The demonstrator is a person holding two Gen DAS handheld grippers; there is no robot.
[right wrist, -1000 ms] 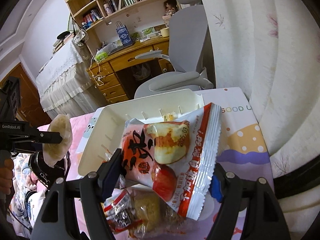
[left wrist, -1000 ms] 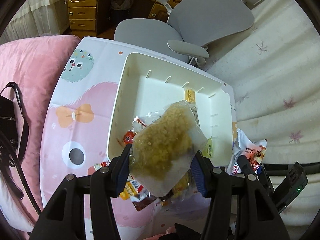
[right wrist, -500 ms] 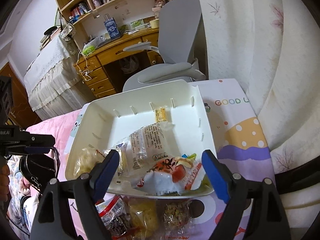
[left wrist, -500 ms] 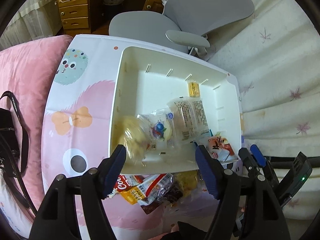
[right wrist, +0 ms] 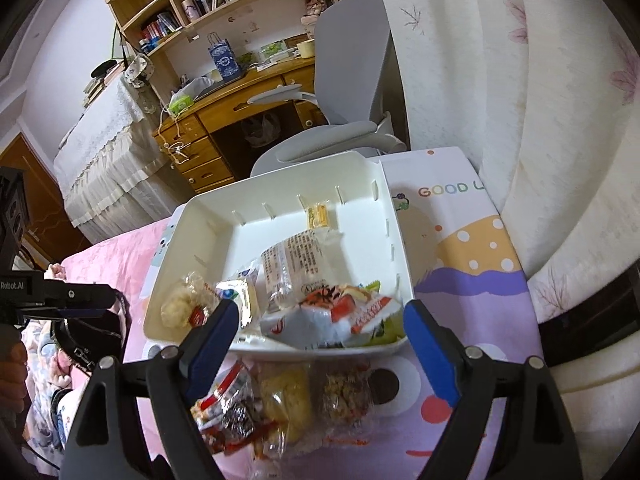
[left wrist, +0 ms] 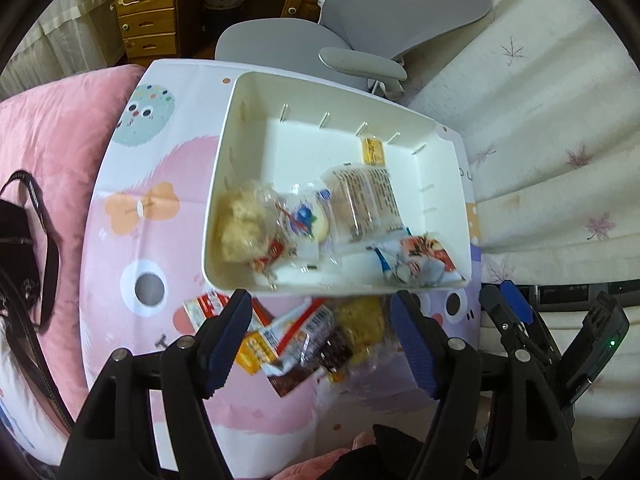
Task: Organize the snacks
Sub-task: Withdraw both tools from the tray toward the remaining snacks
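A white bin (left wrist: 224,184) (right wrist: 192,248) stands on the cartoon-printed table. Inside lie a crumbly yellow snack in a clear bag (left wrist: 244,228) (right wrist: 176,308), a red-and-white apple packet (left wrist: 424,260) (right wrist: 332,312), a clear wrapped cake (left wrist: 364,200) (right wrist: 296,264) and a small yellow sweet (left wrist: 372,151) (right wrist: 318,216). My left gripper (left wrist: 320,320) is open and holds nothing, hanging over a pile of loose snacks (left wrist: 304,336) (right wrist: 280,400) in front of the bin. My right gripper (right wrist: 322,320) is open too, above the bin's near rim.
A grey office chair (left wrist: 360,20) and a wooden desk (right wrist: 240,100) stand beyond the table. Pink bedding (left wrist: 52,128) with a black strapped bag (left wrist: 20,232) lies to the left. A white leaf-patterned cloth (left wrist: 540,100) rises on the right.
Both grippers let go and spread their jaws. The crumbly yellow bag dropped into the bin's near left corner, and the apple packet into its near right corner.
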